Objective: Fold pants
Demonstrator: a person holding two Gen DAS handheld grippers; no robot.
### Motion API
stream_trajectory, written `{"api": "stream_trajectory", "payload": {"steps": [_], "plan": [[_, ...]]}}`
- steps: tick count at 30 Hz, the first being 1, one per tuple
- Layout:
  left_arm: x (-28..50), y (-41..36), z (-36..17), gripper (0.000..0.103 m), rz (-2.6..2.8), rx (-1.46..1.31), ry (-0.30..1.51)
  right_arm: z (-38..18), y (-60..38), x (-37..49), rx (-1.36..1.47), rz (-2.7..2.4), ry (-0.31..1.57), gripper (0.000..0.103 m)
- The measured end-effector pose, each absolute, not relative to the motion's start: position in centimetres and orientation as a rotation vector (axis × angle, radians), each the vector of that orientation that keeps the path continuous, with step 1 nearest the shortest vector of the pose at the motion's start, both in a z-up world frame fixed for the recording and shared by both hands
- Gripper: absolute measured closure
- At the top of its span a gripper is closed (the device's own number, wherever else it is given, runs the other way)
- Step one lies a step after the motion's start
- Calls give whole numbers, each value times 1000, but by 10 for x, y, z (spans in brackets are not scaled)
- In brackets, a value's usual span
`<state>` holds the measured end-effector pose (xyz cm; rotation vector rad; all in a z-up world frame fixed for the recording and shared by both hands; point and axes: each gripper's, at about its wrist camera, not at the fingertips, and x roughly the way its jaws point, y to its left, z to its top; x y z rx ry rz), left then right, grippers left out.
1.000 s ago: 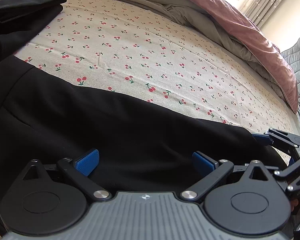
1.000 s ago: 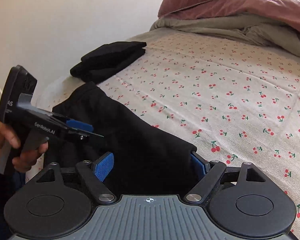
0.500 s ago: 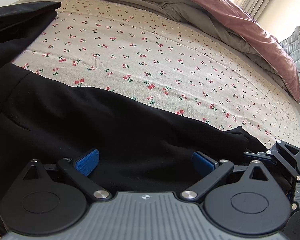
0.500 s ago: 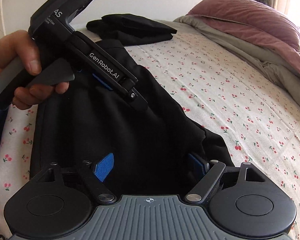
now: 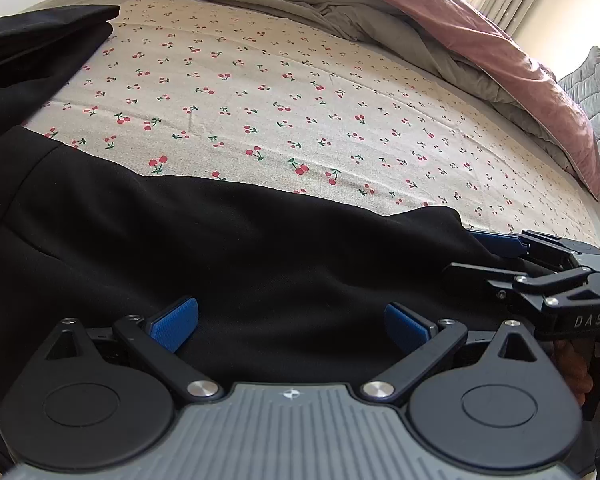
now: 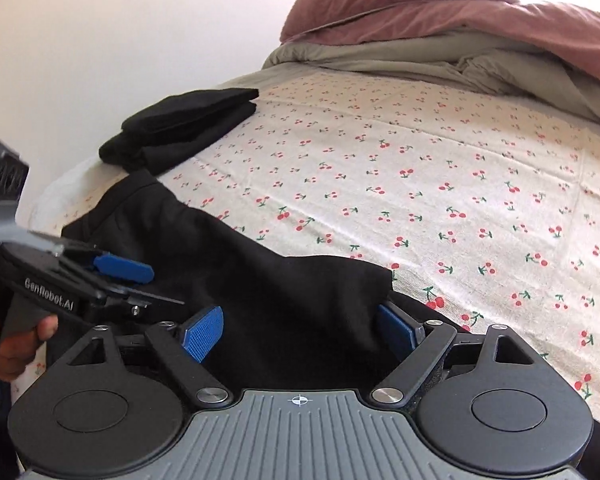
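Pants (image 5: 228, 264), black, lie spread along the near edge of the bed, on the cherry-print sheet (image 5: 300, 112); far hem edge runs from 9 o'clock to 3 o'clock in the left wrist view. Left gripper (image 5: 292, 320) has its jaws wide apart, over the cloth, pads not pressing anything. Right gripper (image 6: 300, 330) also spread wide, having just opened a bit further, with a raised fold of the pants between the pads but no pinch visible. In its own view, the left gripper sits at 9 o'clock, close by.

Risks, as I judge them: both claws open means no hold, so any lift now leaves the fabric behind. Black on black hides layers, so a close could catch one layer only and the fold skews. The two grippers are near each other at the right-hand end and could knock together. Folded black stack (image 6: 180, 132) at 10 o'clock is well apart, but a long drag could bunch the sheet towards it.
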<state>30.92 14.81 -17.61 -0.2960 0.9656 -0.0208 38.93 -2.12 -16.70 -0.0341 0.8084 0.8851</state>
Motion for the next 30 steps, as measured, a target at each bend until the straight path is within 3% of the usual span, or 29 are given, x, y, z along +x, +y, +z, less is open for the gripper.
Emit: {"api": "stream_trajectory", "payload": {"steps": [13,21,23,27,30], "plan": [[313,148,-177,8,-13,-317,972,-180,-44,457,270,1043,986,16],[310,145,-179,8,-11,-284,957,-175,-32,460,249,1235,994,16],[309,143,-179,8,-9,-267,951,-178,-33,458,226,1237,1002,18],[306,136,-181,8,-12,-199,948,-192,-35,471,306,1127,1026,37],[306,135,-181,8,-10,-185,948,-192,-34,477,384,1080,1005,41]]}}
